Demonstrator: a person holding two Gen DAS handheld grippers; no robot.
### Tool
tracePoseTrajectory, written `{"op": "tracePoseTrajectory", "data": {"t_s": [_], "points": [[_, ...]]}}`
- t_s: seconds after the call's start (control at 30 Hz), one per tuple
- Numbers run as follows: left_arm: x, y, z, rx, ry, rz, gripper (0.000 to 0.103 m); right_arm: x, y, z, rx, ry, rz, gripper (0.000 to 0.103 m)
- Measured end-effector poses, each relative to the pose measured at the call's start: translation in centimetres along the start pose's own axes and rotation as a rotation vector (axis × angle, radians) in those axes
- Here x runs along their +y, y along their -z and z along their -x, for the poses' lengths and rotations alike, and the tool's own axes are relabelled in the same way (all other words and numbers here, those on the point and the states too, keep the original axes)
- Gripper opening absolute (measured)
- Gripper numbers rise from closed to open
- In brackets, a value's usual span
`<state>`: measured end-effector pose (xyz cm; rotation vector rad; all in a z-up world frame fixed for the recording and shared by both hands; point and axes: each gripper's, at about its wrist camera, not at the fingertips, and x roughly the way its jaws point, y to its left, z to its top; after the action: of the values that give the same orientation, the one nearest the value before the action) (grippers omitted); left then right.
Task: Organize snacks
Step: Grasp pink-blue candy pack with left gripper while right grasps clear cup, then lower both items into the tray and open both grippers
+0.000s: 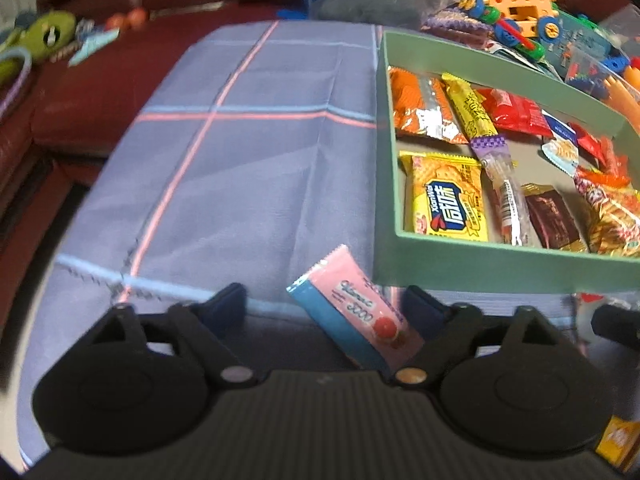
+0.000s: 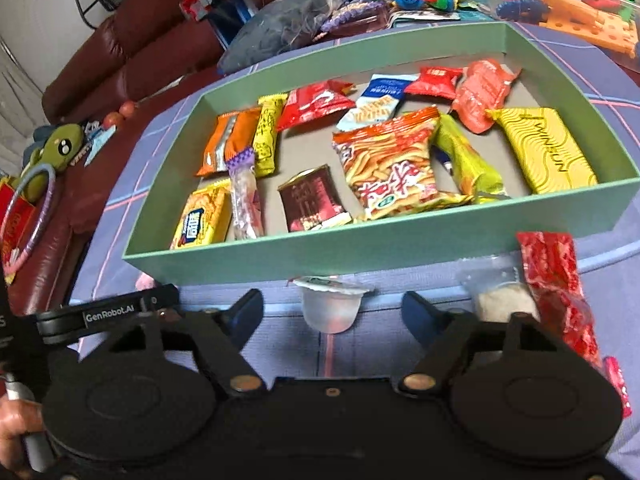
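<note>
Left gripper [image 1: 324,304] jaws apart, glossy pink-blue sachet [image 1: 352,312] lying between, ungripped; right gripper [image 2: 332,308] likewise open around a translucent jelly cup [image 2: 331,304]; both just before the matte green box [image 2: 360,252] on checked cloth [image 1: 248,160]

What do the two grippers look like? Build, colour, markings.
Both alike: the left gripper and right gripper are matte black, with round disc housings, linkage arms on brass-coloured pivots, a ribbed centre body and dark blue finger pads. White GenRobot.AI lettering marks the left one.

"GenRobot.AI" marks the left claw's arm [image 2: 108,314], "TWINSUN" the yellow packet [image 2: 548,150], "3000" the pink packet [image 1: 356,312].
</note>
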<state>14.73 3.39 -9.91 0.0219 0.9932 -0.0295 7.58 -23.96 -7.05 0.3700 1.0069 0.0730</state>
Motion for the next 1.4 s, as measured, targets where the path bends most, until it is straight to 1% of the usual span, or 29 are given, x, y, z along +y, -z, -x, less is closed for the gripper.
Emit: {"op": "tracePoseTrajectory", "data": {"t_s": [0.07, 0.1, 0.17, 0.2, 0.27, 0.3, 0.33, 0.4, 0.47, 0.57, 0.67, 0.7, 0.73, 0.77, 0.8, 0.87, 0.97, 1.03, 1.17, 1.27, 1.4], "points": [[0.1, 0.2, 0.3, -0.023, -0.001, -0.027, 0.056, 0.3, 0.0, -0.5, 0.01, 0.0, 0.019, 0.069], [0.2, 0.2, 0.5, -0.028, 0.01, -0.034, 0.053, 0.5, 0.0, -0.8, 0.013, 0.001, 0.025, 0.068], [0.7, 0.5, 0.7, -0.037, 0.03, -0.055, 0.042, 0.6, 0.1, -1.0, 0.012, 0.004, 0.028, 0.068], [1.0, 0.6, 0.9, -0.038, 0.037, -0.06, 0.041, 0.6, 0.1, -1.1, 0.009, 0.008, 0.033, 0.067], [1.7, 0.6, 1.0, -0.031, 0.058, -0.054, 0.04, 0.8, 0.0, -1.2, -0.005, 0.025, 0.049, 0.058], [2.1, 0.7, 1.1, -0.029, 0.064, -0.053, 0.04, 0.7, 0.0, -1.2, -0.009, 0.048, 0.054, 0.048], [2.2, 0.8, 1.2, -0.026, 0.066, -0.055, 0.04, 0.6, -0.1, -1.3, -0.012, 0.063, 0.053, 0.043], [2.3, 1.0, 1.3, -0.018, 0.06, -0.061, 0.043, 0.5, -0.2, -1.3, -0.011, 0.067, 0.053, 0.042], [2.3, 1.1, 1.4, -0.001, 0.055, -0.064, 0.061, 0.5, -0.1, -1.3, -0.008, 0.068, 0.066, 0.042], [2.5, 1.9, 1.9, 0.009, 0.049, -0.067, 0.063, 0.6, 0.0, -1.3, -0.012, 0.064, 0.08, 0.042], [2.5, 2.5, 2.2, 0.009, 0.04, -0.089, 0.063, 0.6, 0.1, -1.4, -0.023, 0.067, 0.082, 0.043], [2.4, 2.6, 2.2, 0.007, 0.036, -0.098, 0.062, 0.7, 0.2, -1.4, -0.027, 0.073, 0.087, 0.043], [2.3, 2.7, 2.3, 0.004, 0.038, -0.104, 0.054, 0.8, 0.3, -1.4, -0.033, 0.078, 0.091, 0.044], [2.1, 2.7, 2.5, -0.002, 0.045, -0.111, 0.036, 0.9, 0.4, -1.4, -0.037, 0.081, 0.098, 0.044], [2.0, 2.8, 2.7, -0.007, 0.051, -0.119, 0.031, 1.0, 0.5, -1.4, -0.04, 0.086, 0.109, 0.043], [1.7, 2.9, 2.8, -0.012, 0.043, -0.123, 0.03, 1.2, 0.6, -1.3, -0.041, 0.094, 0.124, 0.041], [1.9, 3.1, 3.2, -0.008, 0.045, -0.097, 0.028, 0.9, 0.8, -0.7, -0.031, 0.072, 0.116, 0.041], [2.2, 3.1, 3.5, 0.002, 0.066, -0.075, 0.028, 0.6, 0.9, -0.3, -0.032, 0.073, 0.106, 0.041], [2.3, 3.1, 5.1, -0.012, 0.1, -0.064, 0.028, -0.1, 0.8, 0.8, -0.038, 0.05, 0.075, 0.041], [2.2, 3.0, 6.7, -0.027, 0.137, -0.062, 0.028, -0.3, 0.7, 1.9, -0.046, 0.023, 0.066, 0.041], [1.4, 2.0, 9.0, -0.064, 0.191, -0.062, 0.028, -0.6, 0.0, 3.5, -0.064, -0.037, 0.031, 0.041]]}}
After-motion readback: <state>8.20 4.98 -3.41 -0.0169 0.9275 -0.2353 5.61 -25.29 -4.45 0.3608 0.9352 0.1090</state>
